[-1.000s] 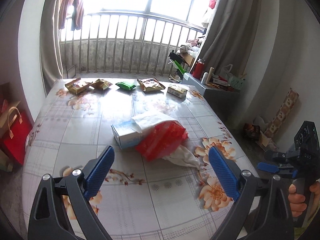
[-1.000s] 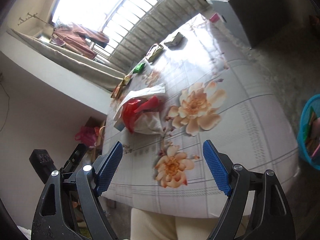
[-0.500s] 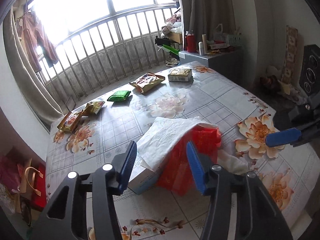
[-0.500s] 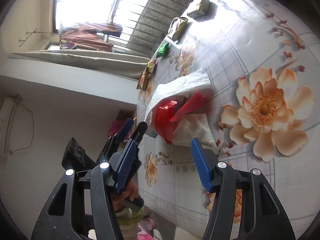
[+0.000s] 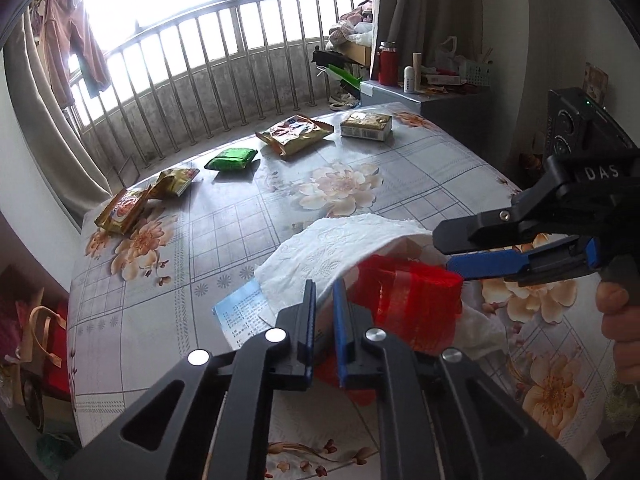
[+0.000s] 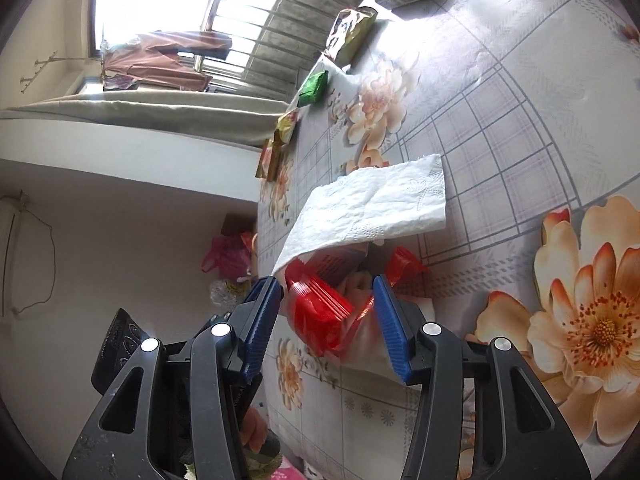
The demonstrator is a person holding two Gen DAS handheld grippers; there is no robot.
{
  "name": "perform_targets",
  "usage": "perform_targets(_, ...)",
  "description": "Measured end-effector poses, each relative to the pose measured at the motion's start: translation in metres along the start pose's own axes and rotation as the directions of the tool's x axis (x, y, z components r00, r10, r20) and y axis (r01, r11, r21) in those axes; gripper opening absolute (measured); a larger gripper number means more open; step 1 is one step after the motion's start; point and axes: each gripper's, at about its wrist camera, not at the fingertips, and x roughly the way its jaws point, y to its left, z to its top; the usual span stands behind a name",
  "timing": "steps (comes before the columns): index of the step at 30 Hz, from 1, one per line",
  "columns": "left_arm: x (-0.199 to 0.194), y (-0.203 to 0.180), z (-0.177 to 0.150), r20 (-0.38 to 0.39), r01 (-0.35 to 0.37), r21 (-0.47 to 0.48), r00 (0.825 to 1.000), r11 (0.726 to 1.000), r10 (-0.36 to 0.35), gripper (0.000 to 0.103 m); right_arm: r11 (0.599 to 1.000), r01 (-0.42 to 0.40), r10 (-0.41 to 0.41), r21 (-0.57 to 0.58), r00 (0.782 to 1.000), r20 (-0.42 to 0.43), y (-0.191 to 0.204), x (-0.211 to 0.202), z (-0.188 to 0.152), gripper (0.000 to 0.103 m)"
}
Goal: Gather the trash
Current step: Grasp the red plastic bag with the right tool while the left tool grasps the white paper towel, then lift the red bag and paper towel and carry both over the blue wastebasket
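Now the red bag (image 6: 320, 312) sits between the right tool (image 6: 328, 328) fingers.

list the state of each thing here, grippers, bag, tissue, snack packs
left gripper: nearly shut at the red bag's edge
right gripper: open, fingers either side of the bag
red bag: crumpled, lying on the table
tissue: unfolded, draped over the bag
green packet: flat, untouched
gold box: closed, flat

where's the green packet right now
In the left wrist view the green packet lies at the table's far side near the window railing, between the crumpled yellow wrapper and the orange snack bag.
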Motion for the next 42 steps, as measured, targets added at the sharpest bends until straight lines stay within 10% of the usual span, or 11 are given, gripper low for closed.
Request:
perform_targets(11, -0.004, 0.006, -0.001, 0.004, 0.037, -0.072, 0.999, 0.997, -0.037, 0.003, 0.999, 0.02, -0.022, -0.044, 0.999, -0.028, 0.001, -0.008, -0.016, 0.036)
perform_targets(21, -0.012, 0.006, -0.002, 0.025, 0.046, -0.099, 0.999, 0.994, -0.043, 0.002, 0.996, 0.032, -0.036, -0.083, 0.998, -0.046, 0.001, -0.012, -0.034, 0.001)
perform_targets(42, -0.082, 0.009, 0.003, 0.169, 0.078, -0.169, 0.984, 0.983, -0.049, 0.001, 0.994, -0.089, 0.092, -0.061, 0.994, 0.052, 0.002, -0.092, -0.074, 0.0)
